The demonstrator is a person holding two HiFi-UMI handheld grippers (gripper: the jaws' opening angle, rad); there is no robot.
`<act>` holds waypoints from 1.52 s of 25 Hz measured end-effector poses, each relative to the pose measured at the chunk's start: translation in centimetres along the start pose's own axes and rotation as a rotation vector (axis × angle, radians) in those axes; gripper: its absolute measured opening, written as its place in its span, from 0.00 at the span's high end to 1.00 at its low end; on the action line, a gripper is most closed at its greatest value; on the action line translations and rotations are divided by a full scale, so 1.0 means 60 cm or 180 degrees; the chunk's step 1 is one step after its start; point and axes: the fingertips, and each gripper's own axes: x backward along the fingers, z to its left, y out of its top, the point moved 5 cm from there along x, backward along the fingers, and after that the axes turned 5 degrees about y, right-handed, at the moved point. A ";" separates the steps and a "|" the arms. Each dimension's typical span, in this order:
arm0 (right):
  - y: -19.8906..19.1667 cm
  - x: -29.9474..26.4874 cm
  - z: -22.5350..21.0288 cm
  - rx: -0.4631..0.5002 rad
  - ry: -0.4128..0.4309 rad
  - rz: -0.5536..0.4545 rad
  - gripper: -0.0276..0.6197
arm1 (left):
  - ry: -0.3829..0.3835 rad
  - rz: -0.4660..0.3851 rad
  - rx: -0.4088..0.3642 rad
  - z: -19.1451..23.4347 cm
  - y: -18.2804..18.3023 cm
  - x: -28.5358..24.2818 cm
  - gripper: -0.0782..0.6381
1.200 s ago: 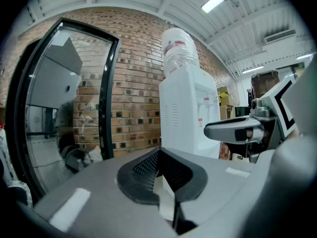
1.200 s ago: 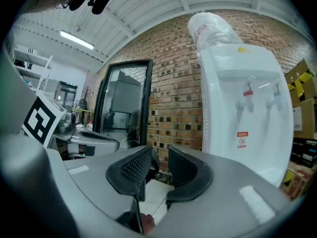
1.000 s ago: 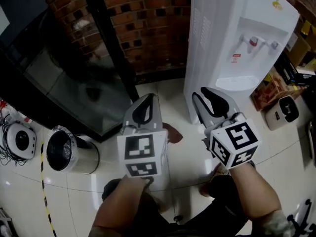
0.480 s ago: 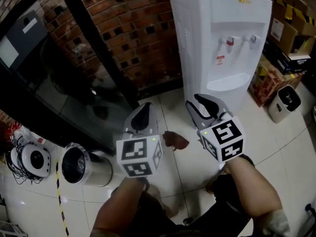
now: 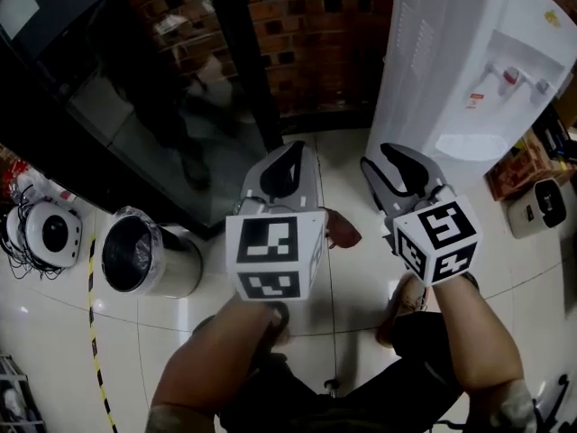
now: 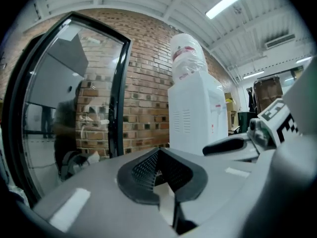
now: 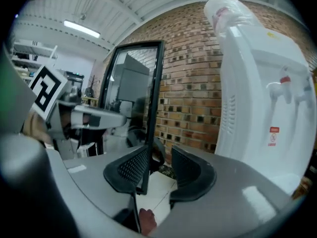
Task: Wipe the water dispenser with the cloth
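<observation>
The white water dispenser [image 5: 451, 70] stands at the upper right against the brick wall, and shows too in the left gripper view [image 6: 195, 118] and the right gripper view [image 7: 262, 108]. A reddish-brown cloth [image 5: 343, 228] lies crumpled on the floor tiles between my two grippers; a bit of it shows low in the right gripper view [image 7: 146, 218]. My left gripper [image 5: 290, 152] [image 6: 157, 152] has its tips together and holds nothing. My right gripper [image 5: 389, 165] [image 7: 159, 165] is open; its jaws have just been opening, with nothing between them. Both hover above the floor, short of the dispenser.
A lined metal trash bin [image 5: 135, 258] stands at the left by a black-framed glass door [image 5: 135, 106]. A round white appliance [image 5: 50, 233] sits at the far left. Cardboard boxes [image 5: 518, 165] and a small white device [image 5: 541, 207] flank the dispenser's right side.
Both grippers have shifted a little toward the dispenser. The right jaws stand wider apart than before. The cloth still lies on the floor between them.
</observation>
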 end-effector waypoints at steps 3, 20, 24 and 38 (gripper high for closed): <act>-0.019 -0.027 -0.001 0.0075 -0.0024 0.0148 0.69 | 0.0104 0.0007 0.0003 0.031 -0.009 -0.025 0.89; -0.213 -0.212 -0.068 -0.0093 -0.0190 0.1151 0.56 | -0.0351 0.0800 -0.0216 0.072 -0.259 -0.196 0.89; -0.321 -0.246 -0.027 -0.0433 -0.0094 0.1343 0.52 | -0.0275 0.1113 -0.0031 0.074 -0.343 -0.203 0.89; -0.623 -0.278 0.046 -0.0911 0.0172 0.2319 0.38 | -0.0172 0.1995 -0.0103 0.065 -0.565 -0.201 0.89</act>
